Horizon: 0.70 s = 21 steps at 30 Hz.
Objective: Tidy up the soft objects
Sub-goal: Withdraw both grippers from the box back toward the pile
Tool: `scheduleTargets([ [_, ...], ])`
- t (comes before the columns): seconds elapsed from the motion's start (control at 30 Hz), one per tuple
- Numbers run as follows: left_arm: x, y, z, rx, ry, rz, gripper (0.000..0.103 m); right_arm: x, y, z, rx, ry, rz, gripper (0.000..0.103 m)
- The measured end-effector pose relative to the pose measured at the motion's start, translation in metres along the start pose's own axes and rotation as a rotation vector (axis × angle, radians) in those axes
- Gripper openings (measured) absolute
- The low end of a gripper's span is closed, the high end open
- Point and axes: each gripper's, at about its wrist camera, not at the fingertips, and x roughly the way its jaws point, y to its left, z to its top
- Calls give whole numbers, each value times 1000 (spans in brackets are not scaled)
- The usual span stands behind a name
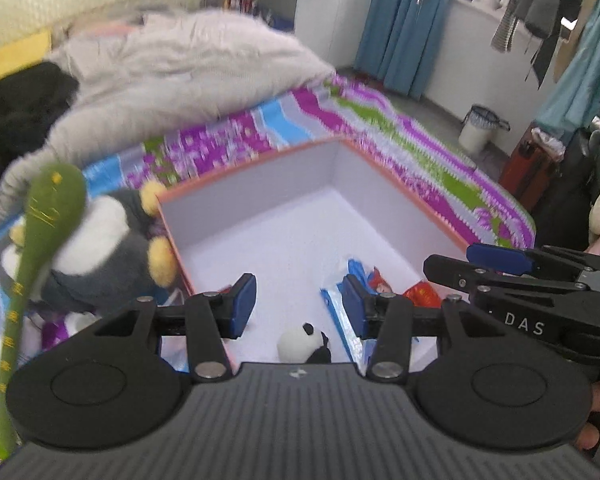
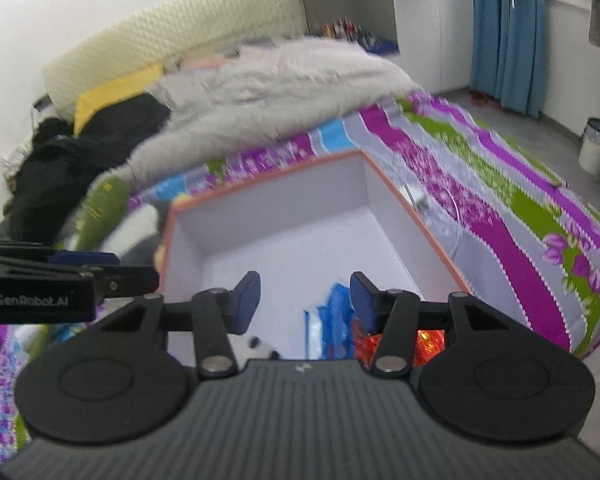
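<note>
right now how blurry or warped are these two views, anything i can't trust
Left wrist view: motion blur smears the bedspread and fur blanket; the box and panda toy stay readable. Right wrist view: softer overall, and the panda is a smudge. Both bend straight edges, fisheye.

Bed (image 2: 500,184) (striped cover) carries box (image 2: 416,216), blanket (image 2: 284,80).

White box (image 1: 300,220) orange-rimmed, panda toy (image 1: 306,342) black-and-white, bedspread (image 1: 400,136) – purple, green, blue stripes
</note>
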Motion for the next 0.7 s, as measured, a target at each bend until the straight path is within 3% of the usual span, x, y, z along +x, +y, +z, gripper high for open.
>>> scheduleTargets([
  [0.37, -101, 14, -35, 2, -166, 44, 54, -68, 48, -13, -76, -148, 61, 53],
  [0.7, -155, 39, -89, -58, -222, 100, 54, -99, 83, -44, -124, -185, 125, 53],
])
